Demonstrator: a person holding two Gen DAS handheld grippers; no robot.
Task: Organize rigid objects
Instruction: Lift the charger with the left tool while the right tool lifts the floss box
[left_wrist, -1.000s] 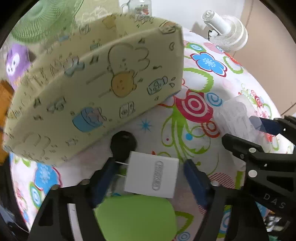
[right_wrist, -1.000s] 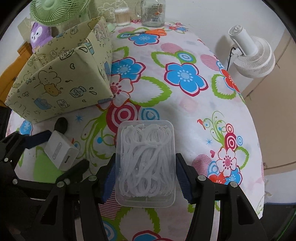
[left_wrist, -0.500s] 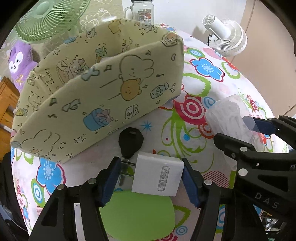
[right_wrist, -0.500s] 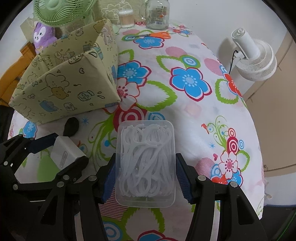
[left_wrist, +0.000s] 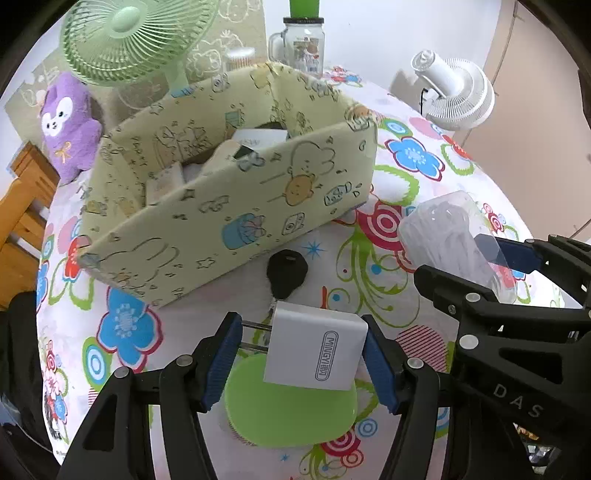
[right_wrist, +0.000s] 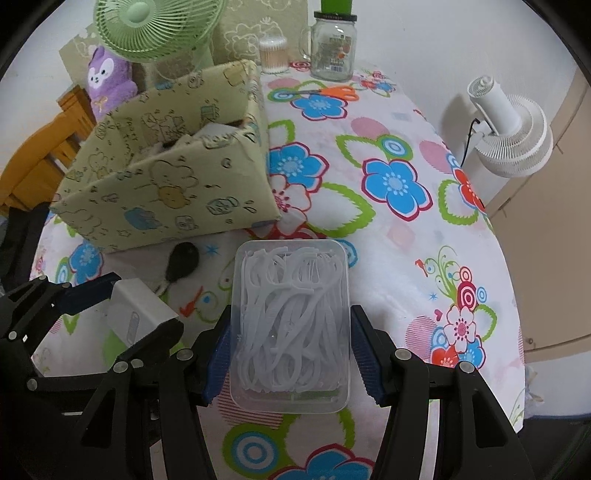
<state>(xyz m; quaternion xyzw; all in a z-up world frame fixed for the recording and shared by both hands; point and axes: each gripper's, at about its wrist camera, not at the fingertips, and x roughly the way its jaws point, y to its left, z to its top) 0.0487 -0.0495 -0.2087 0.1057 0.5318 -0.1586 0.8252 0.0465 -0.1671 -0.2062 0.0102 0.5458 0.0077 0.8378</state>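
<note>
My left gripper (left_wrist: 301, 354) is shut on a white charger plug (left_wrist: 314, 350): one blue pad bears on its prongs, the other on its body. It hangs above a green disc (left_wrist: 291, 410) on the flowered tablecloth (left_wrist: 406, 177). My right gripper (right_wrist: 291, 354) is shut on a clear box of white floss picks (right_wrist: 291, 328), held off the cloth. A black key (left_wrist: 286, 271) lies just beyond the charger. Behind it stands the yellow cartoon-print box (left_wrist: 229, 206), open at the top with several items inside. In the right wrist view the charger (right_wrist: 136, 314) shows at lower left.
At the table's far edge stand a green fan (left_wrist: 129, 37), a purple plush (left_wrist: 70, 125), a glass jar (right_wrist: 332, 48), a tub of cotton swabs (right_wrist: 273, 55) and orange scissors (right_wrist: 328, 92). A white fan (right_wrist: 509, 129) sits off the right edge, a wooden chair (right_wrist: 40, 147) at left.
Both grippers have risen with the charger and the floss box still held. The yellow box now sits lower in view, so its open inside shows.
</note>
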